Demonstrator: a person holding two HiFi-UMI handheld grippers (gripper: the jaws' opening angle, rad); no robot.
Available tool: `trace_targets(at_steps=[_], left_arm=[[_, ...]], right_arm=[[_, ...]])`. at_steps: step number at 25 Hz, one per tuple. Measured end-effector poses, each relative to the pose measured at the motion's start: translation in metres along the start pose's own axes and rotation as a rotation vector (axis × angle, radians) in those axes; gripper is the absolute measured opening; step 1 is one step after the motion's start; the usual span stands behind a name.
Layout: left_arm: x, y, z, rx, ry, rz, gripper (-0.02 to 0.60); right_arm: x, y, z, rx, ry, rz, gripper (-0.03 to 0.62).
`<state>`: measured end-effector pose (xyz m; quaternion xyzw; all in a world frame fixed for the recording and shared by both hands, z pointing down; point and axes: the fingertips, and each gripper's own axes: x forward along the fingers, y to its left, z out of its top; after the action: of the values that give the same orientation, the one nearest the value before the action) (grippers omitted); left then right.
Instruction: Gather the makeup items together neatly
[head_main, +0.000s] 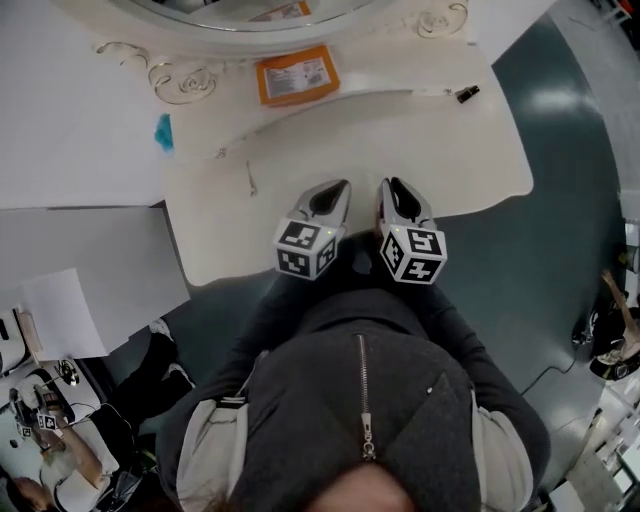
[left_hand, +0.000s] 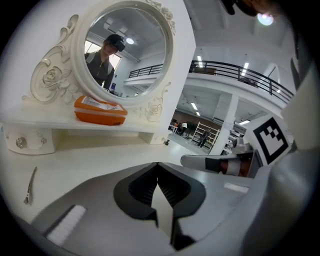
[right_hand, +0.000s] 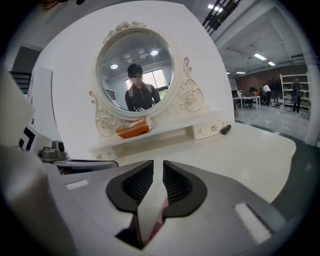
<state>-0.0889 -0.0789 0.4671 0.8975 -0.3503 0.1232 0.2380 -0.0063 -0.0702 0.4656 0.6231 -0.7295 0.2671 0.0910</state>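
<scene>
At the left edge of the head view a small teal thing (head_main: 163, 131) lies by the end of the vanity's raised shelf; you can't tell what it is. Right of it, a thin hair clip (head_main: 250, 181) lies alone on the white tabletop (head_main: 480, 150), well apart from everything else. Further right and higher in the frame, the orange box (head_main: 295, 76) sits on the raised shelf, just below the round mirror (right_hand: 134, 75).

At the centre, near the table's front edge, you hold both claws side by side, pointing toward the mirror. Your left gripper (head_main: 335, 192) is clenched: in its own view the jaw tips meet, with nothing caught between them. Just beside it, your right gripper (head_main: 396, 190) is released: a narrow gap runs between its jaws, and only bare tabletop shows through it.

At the upper right, a small black tube (head_main: 467, 94) lies on the tabletop close to the shelf's right end, well apart from the box and the clip.
</scene>
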Motion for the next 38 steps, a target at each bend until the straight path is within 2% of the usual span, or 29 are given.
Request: trace_targets(at_steps=[3,7,11,17,29,36,38], left_arm=[[0.004,-0.007,-0.006,0.014,0.031,-0.049,0.011],[0.008,-0.015,-0.014,0.02,0.063,-0.093,0.011],[0.011,-0.02,-0.022,0.014,0.087,-0.124,0.011],[0.016,-0.022,-0.032,0.009,0.121,-0.149,0.011],[0.011,-0.016,-0.054,-0.029,0.167,-0.15,0.011],[0.008,-0.009,-0.058,-0.041,0.172,-0.139,0.011],[0.008,-0.01,-0.058,-0.039,0.173,-0.142,0.011]], right_arm=[[-0.005,-0.008,-0.009,0.029,0.024,-0.039,0.104],[-0.012,-0.017,-0.018,0.051,0.036,-0.083,0.132],[-0.017,-0.016,-0.032,0.064,0.077,-0.089,0.172],[-0.015,-0.014,-0.054,0.077,0.156,-0.096,0.193],[-0.006,-0.004,-0.097,0.066,0.311,-0.11,0.195],[-0.002,-0.004,-0.104,-0.073,0.347,-0.18,0.176],[-0.002,-0.006,-0.103,-0.1,0.347,-0.191,0.134]])
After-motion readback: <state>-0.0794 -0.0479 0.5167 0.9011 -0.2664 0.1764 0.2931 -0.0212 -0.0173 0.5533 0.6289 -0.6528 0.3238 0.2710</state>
